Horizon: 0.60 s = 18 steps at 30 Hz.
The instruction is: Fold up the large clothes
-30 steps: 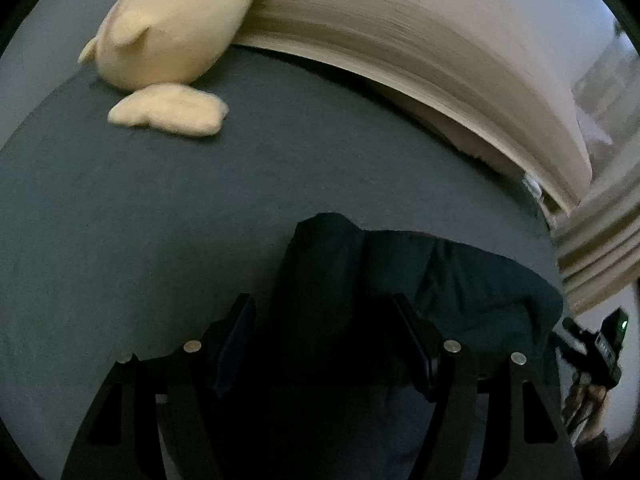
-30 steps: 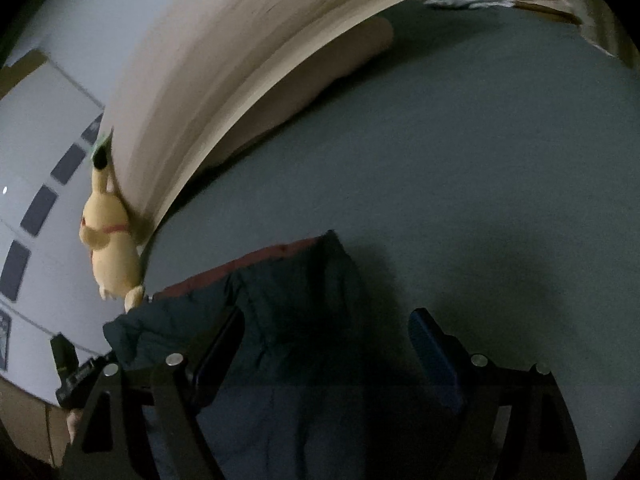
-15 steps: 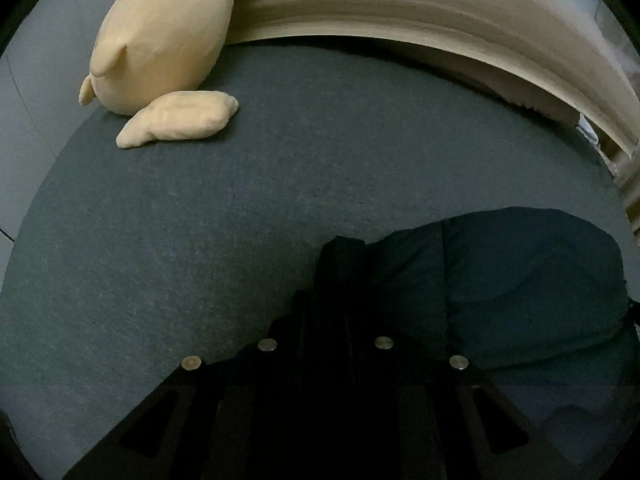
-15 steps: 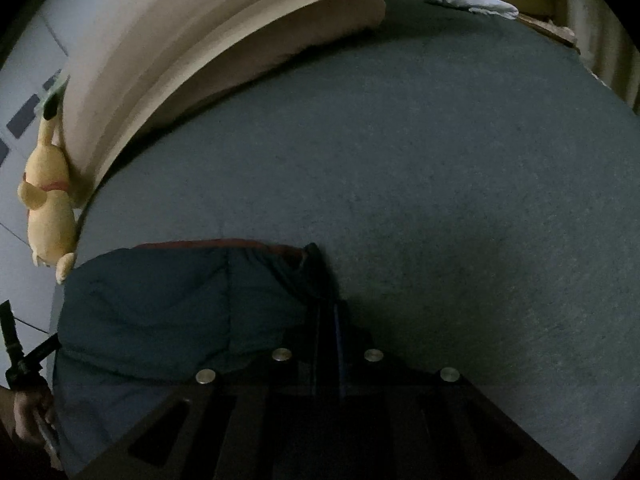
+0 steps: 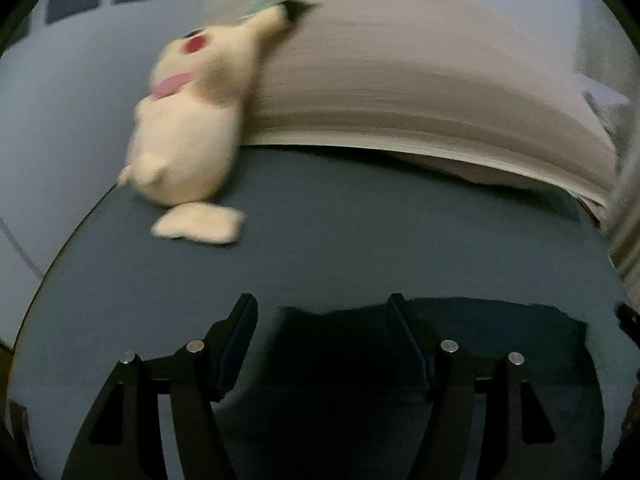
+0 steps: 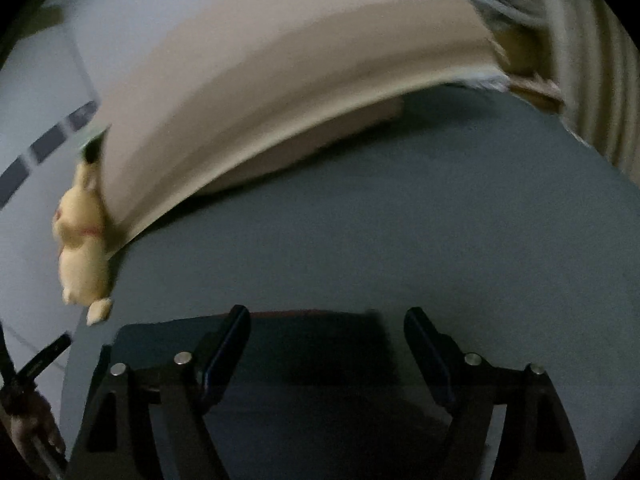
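so the dark blue garment (image 5: 480, 344) is lying flat on the grey-blue bed cover (image 5: 340, 232), near the front edge, with a thin red strip along its far edge in the right wrist view. left gripper (image 5: 324, 312) has just been opening, jaws apart now, garment sitting below and between them but the pads aren't pressing on it. right gripper (image 6: 326, 322) same deal, just opened up, jaws wide, nothing pinched. yellow plush toy (image 5: 188, 120) leans against the beige headboard (image 5: 400, 80) at the far corner, everything's a bit blurry
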Each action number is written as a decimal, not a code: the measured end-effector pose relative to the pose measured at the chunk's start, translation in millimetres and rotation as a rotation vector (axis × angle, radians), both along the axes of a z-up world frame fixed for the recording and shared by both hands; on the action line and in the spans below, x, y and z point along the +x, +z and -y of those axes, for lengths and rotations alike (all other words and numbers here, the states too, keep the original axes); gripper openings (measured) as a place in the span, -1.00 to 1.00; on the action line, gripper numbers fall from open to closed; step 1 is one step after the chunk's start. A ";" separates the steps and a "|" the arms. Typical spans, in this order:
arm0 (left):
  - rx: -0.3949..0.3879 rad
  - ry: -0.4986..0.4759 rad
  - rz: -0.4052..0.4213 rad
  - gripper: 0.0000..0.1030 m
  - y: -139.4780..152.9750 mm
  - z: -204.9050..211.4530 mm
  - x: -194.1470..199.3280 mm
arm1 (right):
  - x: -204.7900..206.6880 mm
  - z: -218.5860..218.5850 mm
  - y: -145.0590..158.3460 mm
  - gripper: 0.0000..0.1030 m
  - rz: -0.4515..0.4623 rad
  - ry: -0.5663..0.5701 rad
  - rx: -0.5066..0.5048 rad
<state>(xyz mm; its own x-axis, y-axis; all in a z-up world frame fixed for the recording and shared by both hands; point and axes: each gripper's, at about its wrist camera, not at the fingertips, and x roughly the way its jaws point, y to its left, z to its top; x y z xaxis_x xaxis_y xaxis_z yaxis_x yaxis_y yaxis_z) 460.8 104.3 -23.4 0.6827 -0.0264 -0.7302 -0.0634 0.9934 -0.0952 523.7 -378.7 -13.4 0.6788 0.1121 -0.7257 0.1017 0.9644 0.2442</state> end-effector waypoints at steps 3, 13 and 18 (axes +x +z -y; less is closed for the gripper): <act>0.050 -0.091 -0.016 0.31 -14.1 46.8 4.5 | 8.7 -43.1 -9.4 0.60 -0.010 0.070 -0.036; 0.129 -0.106 -0.163 0.59 -69.5 78.5 38.9 | 40.8 -106.3 -78.5 0.66 -0.159 0.146 -0.159; 0.140 -0.105 -0.180 0.64 -76.0 78.2 38.3 | 52.5 -105.1 -88.7 0.80 -0.189 0.133 -0.162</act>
